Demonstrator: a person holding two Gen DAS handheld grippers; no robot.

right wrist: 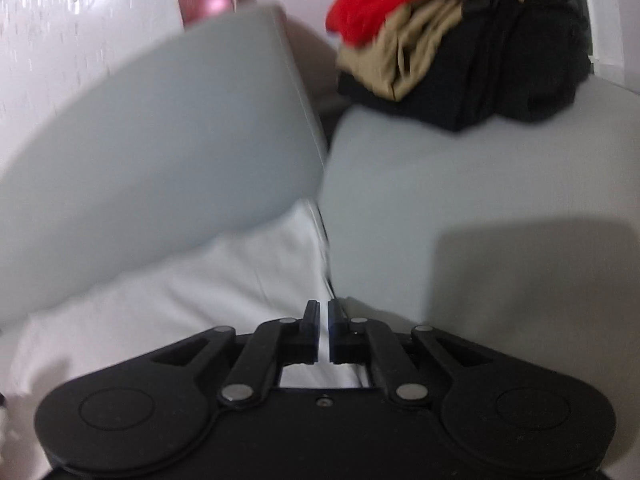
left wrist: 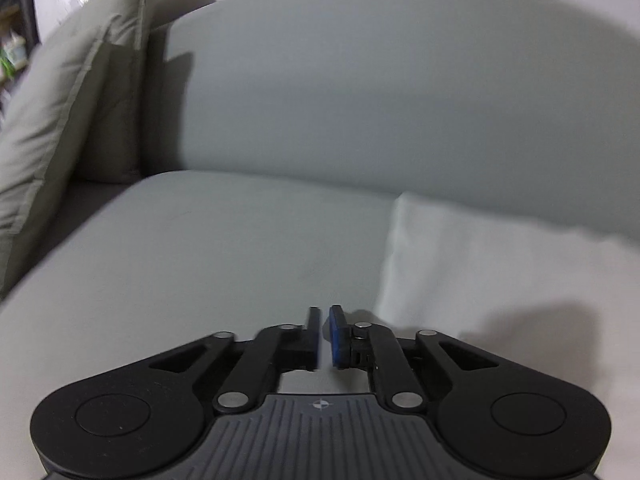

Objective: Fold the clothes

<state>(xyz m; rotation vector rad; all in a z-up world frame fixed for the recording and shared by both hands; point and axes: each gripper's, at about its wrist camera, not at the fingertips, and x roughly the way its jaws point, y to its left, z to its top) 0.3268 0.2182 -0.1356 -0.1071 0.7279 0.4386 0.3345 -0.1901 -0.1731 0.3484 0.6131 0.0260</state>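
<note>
The grey sofa (left wrist: pixel 200 272) fills both views, and a heap of red, tan and black clothes (right wrist: pixel 460 52) sits up at one o'clock in the right wrist view, with a flat white garment (right wrist: pixel 200 292) spread on the seat from the centre out to nine o'clock there, at three o'clock in the left wrist view. It looks light, soft and floppy, likely to sag and slide, so a pinch at a corner or straight edge seems wisest. The left gripper (left wrist: pixel 325 320) and right gripper (right wrist: pixel 323 314) are each nearly clenched, a thin gap between the jaws, grasping nothing.
</note>
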